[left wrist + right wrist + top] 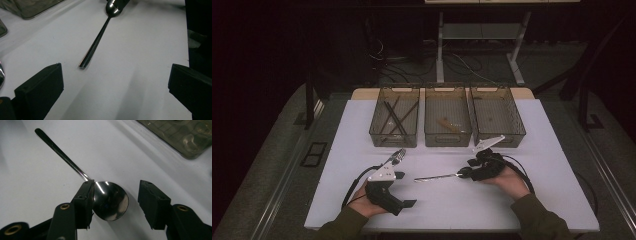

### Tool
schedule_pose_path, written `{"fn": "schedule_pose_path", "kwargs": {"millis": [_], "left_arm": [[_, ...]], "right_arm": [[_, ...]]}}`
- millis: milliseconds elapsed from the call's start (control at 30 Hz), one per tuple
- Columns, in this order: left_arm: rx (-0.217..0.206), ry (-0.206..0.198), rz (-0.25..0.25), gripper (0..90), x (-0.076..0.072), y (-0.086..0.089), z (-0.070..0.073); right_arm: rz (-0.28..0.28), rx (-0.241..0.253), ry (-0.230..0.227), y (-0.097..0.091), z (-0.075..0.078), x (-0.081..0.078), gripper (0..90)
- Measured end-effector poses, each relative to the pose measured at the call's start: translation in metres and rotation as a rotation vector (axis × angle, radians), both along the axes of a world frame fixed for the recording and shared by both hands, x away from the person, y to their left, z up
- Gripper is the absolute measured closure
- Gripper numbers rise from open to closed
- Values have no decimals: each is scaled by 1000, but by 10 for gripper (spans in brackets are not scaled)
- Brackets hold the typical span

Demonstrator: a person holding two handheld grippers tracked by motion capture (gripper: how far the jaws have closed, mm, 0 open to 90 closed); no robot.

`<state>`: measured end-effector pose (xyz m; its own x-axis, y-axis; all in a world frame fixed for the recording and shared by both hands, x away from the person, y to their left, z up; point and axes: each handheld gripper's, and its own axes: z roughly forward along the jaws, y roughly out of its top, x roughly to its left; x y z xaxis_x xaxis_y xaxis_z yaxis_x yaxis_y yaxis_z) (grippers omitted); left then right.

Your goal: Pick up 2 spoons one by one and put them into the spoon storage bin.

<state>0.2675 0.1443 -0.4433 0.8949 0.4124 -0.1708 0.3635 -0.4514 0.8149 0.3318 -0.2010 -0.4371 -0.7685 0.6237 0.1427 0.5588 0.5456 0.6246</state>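
Note:
A steel spoon (437, 176) lies flat on the white table (437, 210), its handle pointing left. My right gripper (464, 172) is at the bowl end, held by a hand that comes in from the lower right. In the right gripper view the jaws of the right gripper (116, 187) stand apart around the spoon's bowl (110, 200). The left pad touches its rim and the right pad is clear of it. My left gripper (406, 189) rests low on the table at the left. In its own view the left gripper (116, 72) is wide open with nothing between the jaws, facing the spoon's handle (97, 40).
Three translucent bins stand side by side at the back: the left bin (393, 141) holds dark sticks, the middle bin (447, 142) a brownish piece, and the right bin (499, 140) shows little inside. A shiny metal utensil (398, 156) lies just beyond the left gripper.

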Motion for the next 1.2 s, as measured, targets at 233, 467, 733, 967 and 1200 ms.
{"fn": "schedule_pose_path", "kwargs": {"millis": [233, 467, 733, 967, 1200], "left_arm": [[0, 0, 0, 0, 0, 0, 0], [2, -1, -1, 0, 0, 0, 0], [1, 0, -1, 0, 0, 0, 0], [1, 0, -2, 0, 0, 0, 0], [0, -1, -5, 0, -1, 0, 0]], "right_arm": [[25, -24, -1, 0, -4, -2, 549], [79, -31, -15, -3, -4, -5, 641], [129, -25, -26, -9, -5, -7, 678], [163, -18, -25, -17, -1, -11, 775], [208, -12, 8, -16, -2, -12, 854]]}}
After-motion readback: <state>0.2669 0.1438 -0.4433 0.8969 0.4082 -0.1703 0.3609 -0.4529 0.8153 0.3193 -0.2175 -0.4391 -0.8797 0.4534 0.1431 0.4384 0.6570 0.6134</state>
